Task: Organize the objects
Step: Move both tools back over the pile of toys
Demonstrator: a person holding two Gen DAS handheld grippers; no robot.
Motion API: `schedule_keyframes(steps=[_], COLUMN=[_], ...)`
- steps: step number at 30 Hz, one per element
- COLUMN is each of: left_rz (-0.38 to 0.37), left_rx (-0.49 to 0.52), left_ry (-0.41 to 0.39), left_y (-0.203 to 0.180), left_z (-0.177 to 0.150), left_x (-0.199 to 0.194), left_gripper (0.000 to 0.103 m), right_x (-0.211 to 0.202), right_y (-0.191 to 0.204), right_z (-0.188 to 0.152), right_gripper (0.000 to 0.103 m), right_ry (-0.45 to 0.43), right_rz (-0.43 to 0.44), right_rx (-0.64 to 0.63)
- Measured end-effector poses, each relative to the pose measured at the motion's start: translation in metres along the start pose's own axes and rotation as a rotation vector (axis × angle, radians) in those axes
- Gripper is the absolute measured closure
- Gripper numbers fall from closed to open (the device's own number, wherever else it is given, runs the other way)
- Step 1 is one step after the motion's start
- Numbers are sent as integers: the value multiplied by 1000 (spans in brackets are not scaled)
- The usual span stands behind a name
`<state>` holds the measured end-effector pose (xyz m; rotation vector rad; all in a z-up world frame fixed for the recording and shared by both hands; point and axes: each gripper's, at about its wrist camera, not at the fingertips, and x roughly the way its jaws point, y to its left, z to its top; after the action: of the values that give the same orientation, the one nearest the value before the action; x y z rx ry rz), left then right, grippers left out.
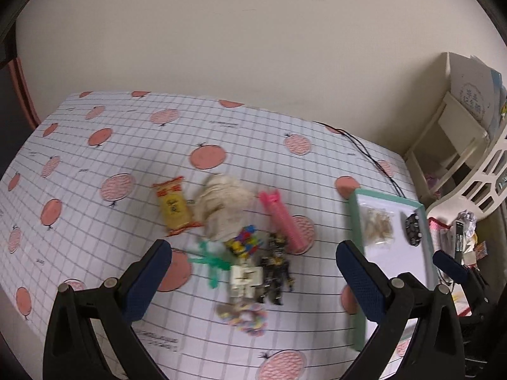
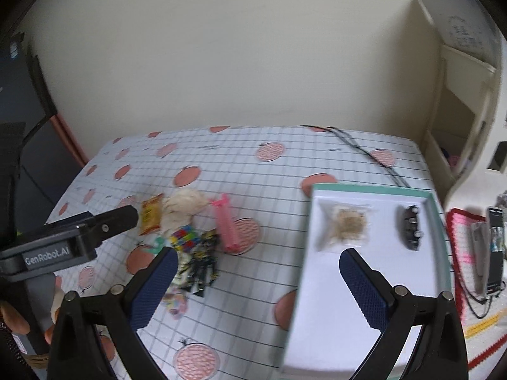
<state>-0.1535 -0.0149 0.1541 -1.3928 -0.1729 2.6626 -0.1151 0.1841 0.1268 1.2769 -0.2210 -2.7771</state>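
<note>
A pile of small things lies mid-table: a yellow snack packet (image 1: 175, 206), a crumpled beige cloth (image 1: 223, 208), a pink comb-like tube (image 1: 282, 221), a colourful block toy (image 1: 245, 240), a black figure (image 1: 276, 267), a white block (image 1: 245, 280), a green plastic piece (image 1: 207, 261) and a pastel bead ring (image 1: 245, 316). A green-rimmed white tray (image 2: 442, 221) on the right holds a clear bag of beige bits (image 2: 345, 226) and a black clip (image 2: 412, 231). My left gripper (image 1: 253, 278) is open above the pile. My right gripper (image 2: 256, 280) is open, between pile and tray.
The table has a grid cloth with pink fruit prints (image 1: 126, 145). A black cable (image 1: 370, 158) runs along the back right. A cream shelf (image 1: 450, 145) and white basket (image 1: 488, 174) stand to the right. A phone (image 2: 494, 250) lies on a pink-edged mat.
</note>
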Motion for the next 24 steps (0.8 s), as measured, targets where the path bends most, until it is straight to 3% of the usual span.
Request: schedule_keyframes(steps=[11,19,24], left_rz=[15,32,42], left_rx=[-69,-154,-160], left_ry=[74,124,147], left_y=[46,82,85], left_z=[-13,-17,-22], left_x=[17,36,48], left_gripper=[0,0,0], right_x=[57,83,95], right_y=[53,72,79], right_z=[-20,-31,-37], right_gripper=[4,6,7], right_ry=[146,223,261], right_rz=[21,35,31], right_rx=[-63,-56,-54])
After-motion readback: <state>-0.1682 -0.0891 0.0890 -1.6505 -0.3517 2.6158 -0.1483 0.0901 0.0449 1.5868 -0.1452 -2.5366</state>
